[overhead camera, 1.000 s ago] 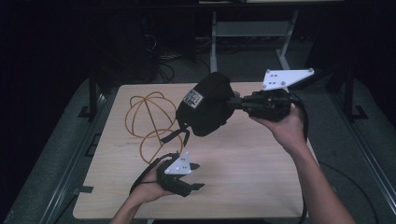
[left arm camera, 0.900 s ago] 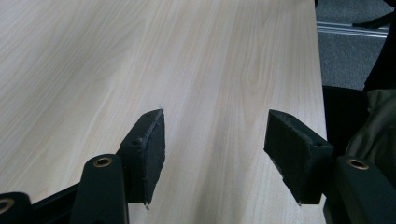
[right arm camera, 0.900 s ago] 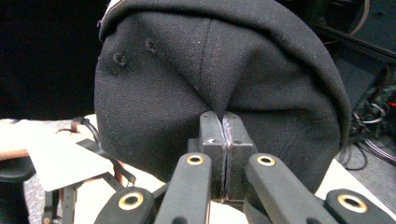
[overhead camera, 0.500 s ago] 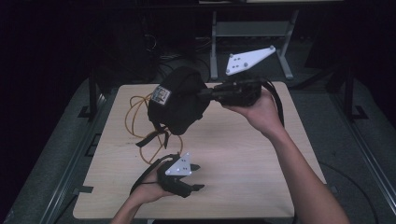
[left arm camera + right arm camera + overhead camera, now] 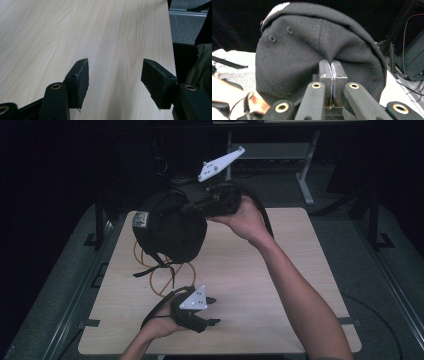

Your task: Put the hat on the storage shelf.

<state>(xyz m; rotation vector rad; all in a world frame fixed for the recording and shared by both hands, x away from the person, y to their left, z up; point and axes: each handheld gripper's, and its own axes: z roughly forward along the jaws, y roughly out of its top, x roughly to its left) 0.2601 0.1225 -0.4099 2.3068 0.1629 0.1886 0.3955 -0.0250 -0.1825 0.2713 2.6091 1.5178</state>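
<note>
A black cap (image 5: 170, 227) hangs in the air over the left rear of the wooden table (image 5: 280, 285). My right gripper (image 5: 195, 207) is shut on its fabric; in the right gripper view the jaws (image 5: 332, 62) pinch a fold of the cap (image 5: 312, 37) tightly. A strap (image 5: 150, 267) dangles from the cap. Low at the table's front, my left gripper (image 5: 214, 310) stands open. In the left gripper view its jaws (image 5: 115, 62) have bare wood (image 5: 50, 37) between them.
Orange wire loops (image 5: 160, 280) lie on the table under the cap, just behind the left gripper. A metal stand (image 5: 305, 170) rises behind the table. Dark rails (image 5: 97, 227) run along the table's left side. Olive cloth (image 5: 203, 62) lies past the table's edge.
My right hand has carried the cap leftward and a little higher, from over the table's right rear to over the orange loops. The left gripper has kept still.
</note>
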